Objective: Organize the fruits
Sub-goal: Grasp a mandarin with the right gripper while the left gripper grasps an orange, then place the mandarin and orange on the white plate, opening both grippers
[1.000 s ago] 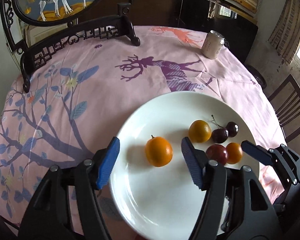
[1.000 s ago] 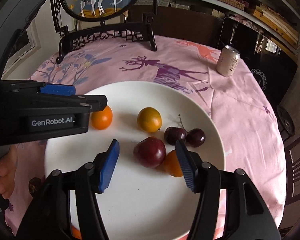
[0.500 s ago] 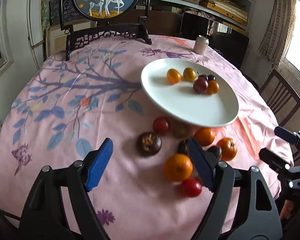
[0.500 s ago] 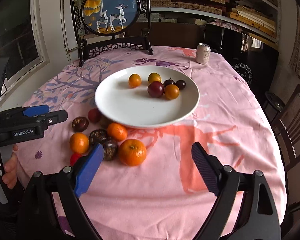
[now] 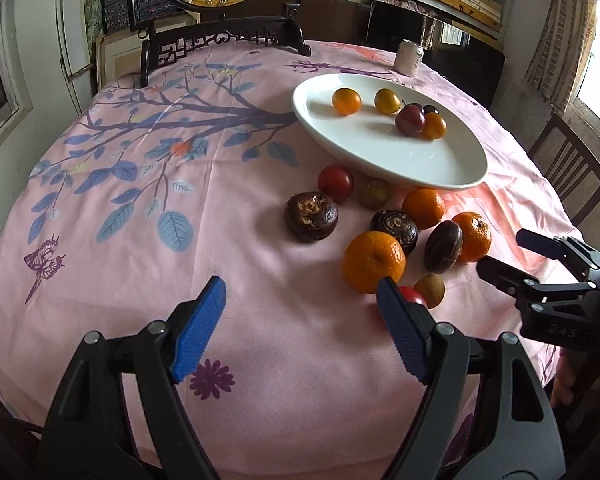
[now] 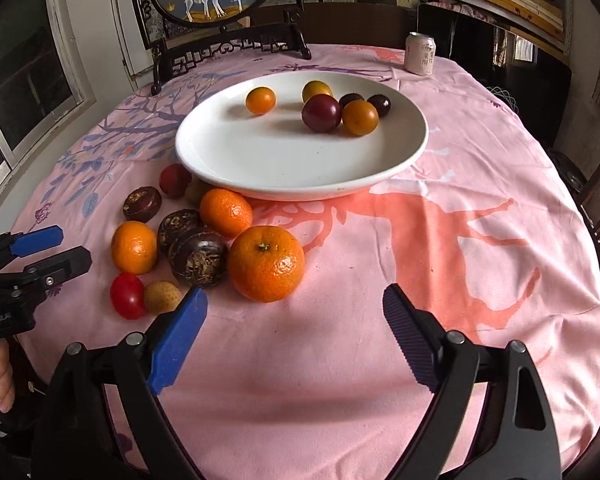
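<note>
1. Both grippers have pulled back from the white plate (image 6: 416, 148) since a second ago, when each hung right over the fruit on it; half a second ago they were already back over the near edge of the counter (image 6: 440, 240), and now they sit a little lower and closer to the loose pile.
2. On the plate lie a small orange fruit (image 6: 261, 100), a yellow one (image 6: 317, 90), a dark red plum (image 6: 321, 113), another orange fruit (image 6: 360, 117) and two cherries (image 6: 365, 103).
3. The unsorted fruit lies on the pink cloth just in front of the plate: a large mandarin (image 6: 265, 264), two more mandarins (image 6: 225, 213) (image 6: 134, 247), three dark wrinkled passion fruits (image 6: 198, 258), a red tomato-like fruit (image 6: 127, 295) and a small tan one (image 6: 162, 297).
4. The left gripper (image 5: 300, 322) is spread wide and holds nothing; its right fingertip sits just in front of the small red fruit.
5. The right gripper (image 6: 294, 328) is likewise wide open and empty, level with the counter, the large mandarin just ahead and left of its centre line.
6. The next pick is probably that large mandarin: it is nearest and touches a passion fruit on its left.
7. To do it well, shift the right gripper left until the mandarin is centred, straddle its widest part, close gently and lift straight up so the neighbours do not roll.
</note>
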### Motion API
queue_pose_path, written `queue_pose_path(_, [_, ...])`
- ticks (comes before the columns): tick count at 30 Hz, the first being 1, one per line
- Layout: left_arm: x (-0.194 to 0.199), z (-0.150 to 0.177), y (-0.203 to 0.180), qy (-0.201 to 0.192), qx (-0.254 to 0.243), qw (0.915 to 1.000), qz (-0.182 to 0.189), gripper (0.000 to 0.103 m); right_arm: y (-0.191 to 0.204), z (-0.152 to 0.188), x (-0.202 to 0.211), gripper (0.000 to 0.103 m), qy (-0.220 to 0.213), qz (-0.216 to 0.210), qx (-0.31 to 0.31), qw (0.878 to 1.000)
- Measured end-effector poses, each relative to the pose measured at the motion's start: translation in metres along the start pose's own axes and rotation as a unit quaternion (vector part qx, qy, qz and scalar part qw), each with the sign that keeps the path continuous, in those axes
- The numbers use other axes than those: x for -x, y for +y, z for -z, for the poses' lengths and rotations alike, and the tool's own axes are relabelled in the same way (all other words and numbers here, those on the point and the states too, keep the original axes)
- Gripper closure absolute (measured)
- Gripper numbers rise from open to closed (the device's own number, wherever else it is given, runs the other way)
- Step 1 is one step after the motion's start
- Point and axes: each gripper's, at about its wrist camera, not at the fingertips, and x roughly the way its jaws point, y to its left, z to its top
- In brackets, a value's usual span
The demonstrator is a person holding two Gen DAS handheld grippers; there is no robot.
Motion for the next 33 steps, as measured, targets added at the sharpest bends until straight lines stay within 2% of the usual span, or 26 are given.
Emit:
queue_pose_path(1, [-0.001, 0.000, -0.001, 0.003, 0.000, 1.0000, 0.004, 0.023, 0.000, -0.001, -0.007, 0.014, 0.004, -0.001, 0.002, 1.000])
queue_pose_path(2, [-0.002, -0.001, -0.002, 0.006, -0.001, 0.9999, 0.009, 0.023, 0.001, -0.003, -0.014, 0.030, 0.009, -0.002, 0.004, 1.000])
queue_pose_path(3, [-0.003, -0.001, -0.003, 0.009, -0.001, 0.9999, 0.013, 0.023, 0.002, -0.004, -0.021, 0.037, 0.014, -0.011, 0.006, 1.000])
queue_pose_path(4, [-0.005, -0.002, -0.005, 0.011, -0.003, 0.9998, 0.016, 0.023, 0.006, -0.006, -0.021, 0.058, 0.002, -0.011, 0.015, 1.000])
queue_pose_path(12, [-0.024, -0.010, -0.022, 0.035, -0.011, 0.9985, 0.041, 0.023, 0.013, -0.001, -0.004, 0.059, 0.016, -0.012, 0.024, 1.000])
queue_pose_path(14, [-0.031, -0.012, -0.026, 0.041, -0.012, 0.9982, 0.042, 0.033, 0.011, 0.001, 0.002, 0.059, 0.014, -0.012, 0.021, 1.000])
queue_pose_path(16, [-0.040, -0.015, -0.030, 0.053, -0.012, 0.9966, 0.062, 0.060, 0.008, 0.004, 0.008, 0.059, 0.011, -0.015, 0.018, 1.000])
queue_pose_path(20, [-0.047, -0.020, -0.032, 0.055, 0.000, 0.9964, 0.064, 0.062, 0.009, 0.005, 0.017, 0.059, 0.001, -0.021, 0.017, 1.000])
queue_pose_path(22, [-0.041, -0.020, -0.031, 0.045, 0.001, 0.9964, 0.072, 0.062, 0.009, 0.005, 0.022, 0.059, -0.005, -0.023, 0.018, 1.000])
queue_pose_path(26, [-0.020, -0.022, -0.033, 0.017, -0.008, 0.9978, 0.063, 0.062, 0.009, 0.005, 0.028, 0.059, -0.013, -0.029, 0.018, 0.999])
queue_pose_path(33, [-0.001, -0.035, -0.038, -0.001, -0.024, 0.9969, 0.074, 0.062, 0.003, 0.001, 0.029, 0.059, -0.014, -0.035, 0.007, 0.999])
